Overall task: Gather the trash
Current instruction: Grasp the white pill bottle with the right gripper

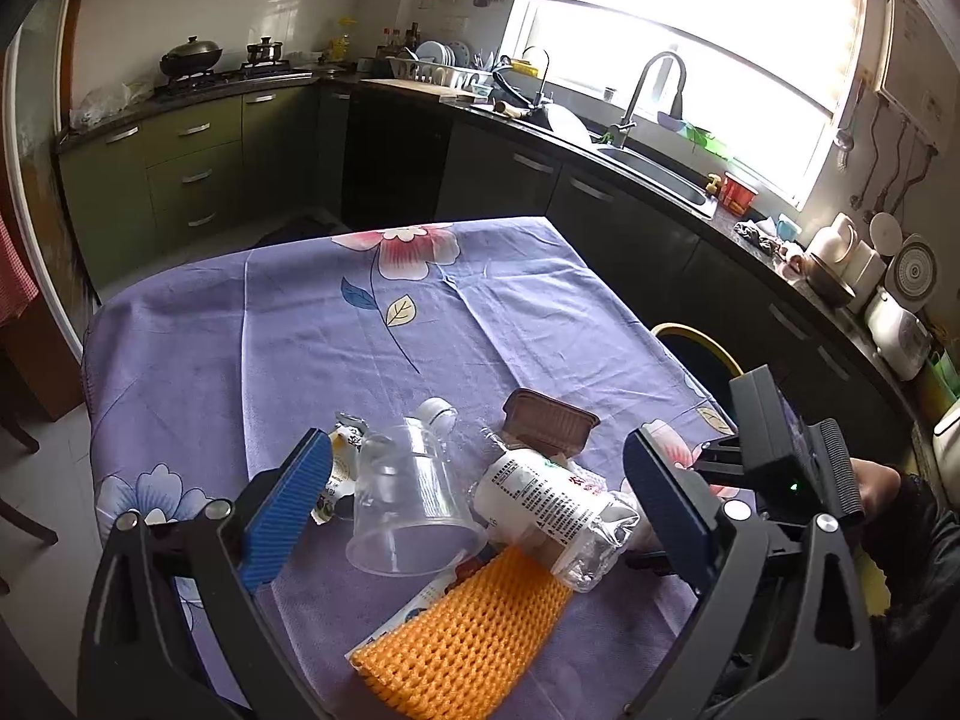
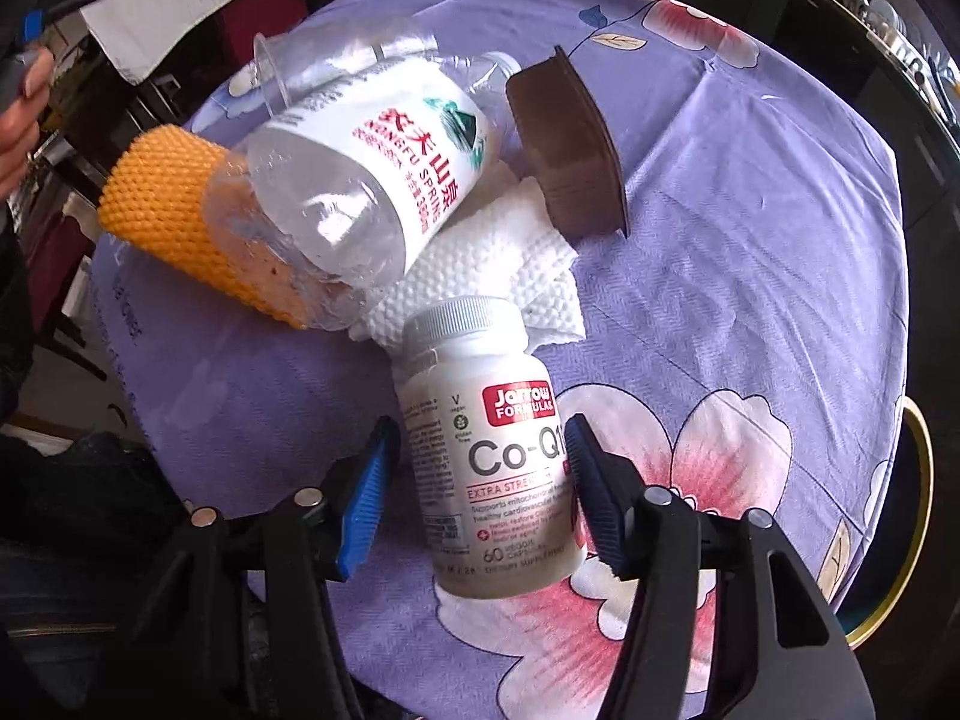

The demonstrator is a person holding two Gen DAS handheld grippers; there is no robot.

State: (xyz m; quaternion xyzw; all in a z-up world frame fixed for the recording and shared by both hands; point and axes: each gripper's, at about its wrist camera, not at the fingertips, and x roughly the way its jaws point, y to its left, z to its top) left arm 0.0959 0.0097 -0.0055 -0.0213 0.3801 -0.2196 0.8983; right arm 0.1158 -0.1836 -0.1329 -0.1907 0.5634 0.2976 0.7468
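Low in the right wrist frame, the right gripper (image 2: 480, 492) straddles a white supplement bottle (image 2: 489, 450) lying on the purple flowered tablecloth (image 2: 750, 270); its jaws flank the label, the right pad about touching, the left apart. I judge the grasp is the step: close squarely across the body, below the cap, to avoid rolling it. At the left wrist frame's bottom, the left gripper (image 1: 480, 504) hangs wide open over a clear cup (image 1: 414, 504) and crushed water bottle (image 1: 552, 504)
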